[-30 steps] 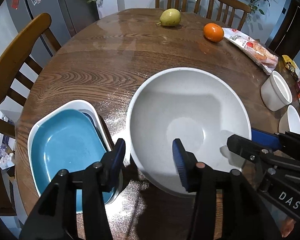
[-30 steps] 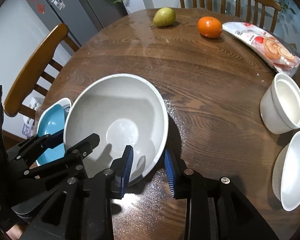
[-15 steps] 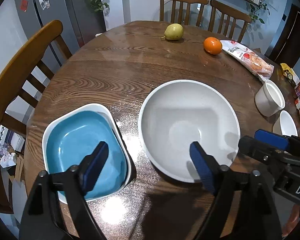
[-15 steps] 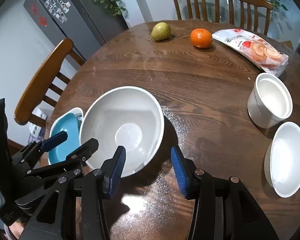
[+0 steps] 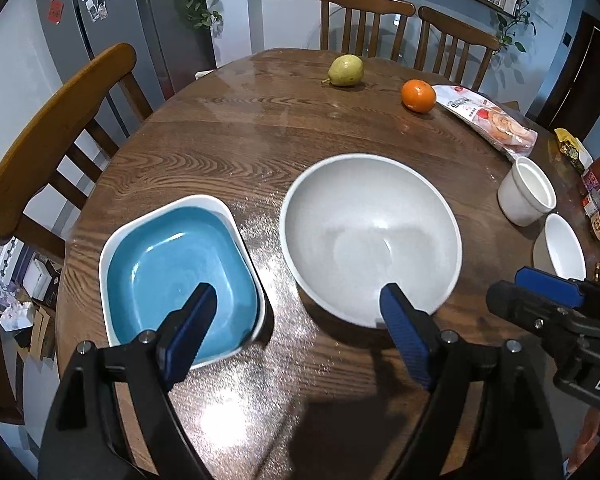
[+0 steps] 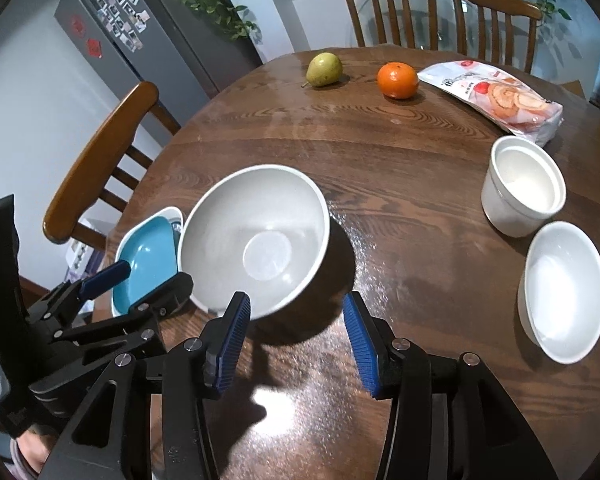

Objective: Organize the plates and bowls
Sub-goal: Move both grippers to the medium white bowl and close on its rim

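Both your grippers, left gripper (image 5: 296, 328) and right gripper (image 6: 296, 344), are released and hold nothing (the big grey bowl (image 5: 370, 238) stands free). It rests near the table's (image 5: 228, 148) front edge, just beside the blue plate (image 5: 180, 268), ready for stacking.

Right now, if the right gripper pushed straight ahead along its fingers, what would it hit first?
Probably the bare wooden table, just right of the big grey bowl. The right gripper is open and empty, with the bowl's near rim by its left finger; depth is unclear, so that finger might clip the rim.
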`<state>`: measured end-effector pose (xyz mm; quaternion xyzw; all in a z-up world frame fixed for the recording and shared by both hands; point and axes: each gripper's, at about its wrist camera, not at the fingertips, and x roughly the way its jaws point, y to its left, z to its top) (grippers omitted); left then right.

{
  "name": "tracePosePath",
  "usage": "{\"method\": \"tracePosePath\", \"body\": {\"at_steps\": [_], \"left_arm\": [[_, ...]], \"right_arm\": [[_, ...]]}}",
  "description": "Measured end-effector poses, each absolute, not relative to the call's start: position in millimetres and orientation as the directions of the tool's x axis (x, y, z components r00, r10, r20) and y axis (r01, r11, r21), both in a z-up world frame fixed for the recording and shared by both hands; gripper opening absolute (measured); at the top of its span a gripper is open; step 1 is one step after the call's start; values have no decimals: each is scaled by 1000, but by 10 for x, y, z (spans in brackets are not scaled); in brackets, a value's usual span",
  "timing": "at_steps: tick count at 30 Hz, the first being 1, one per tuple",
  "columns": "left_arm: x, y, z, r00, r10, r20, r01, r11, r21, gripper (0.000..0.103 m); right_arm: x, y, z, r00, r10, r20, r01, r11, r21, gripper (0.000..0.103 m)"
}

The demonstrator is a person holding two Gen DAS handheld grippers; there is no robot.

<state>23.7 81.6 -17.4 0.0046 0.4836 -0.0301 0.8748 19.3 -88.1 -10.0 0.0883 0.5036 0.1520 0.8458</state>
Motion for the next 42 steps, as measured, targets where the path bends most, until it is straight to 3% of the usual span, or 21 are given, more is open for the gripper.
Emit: {"method": "tracePosePath", "body": {"at_steps": [10,24,42], "left_arm": [[50,518,-187,508,-81,-858,124,992,-20,83],[-214,-291,-182,493,-114,-862,297,954,43,83],[-346,-1139,-127,510,-143,-848,391,917,81,83]], "right_arm": [[-184,-1257,-213,451,332,-828,-132,943,306,49],[-645,-2378,-214,533,250,-808,90,933,348,49],[-817,-3127,-143,571,176,-802,150,938,313,49]]}}
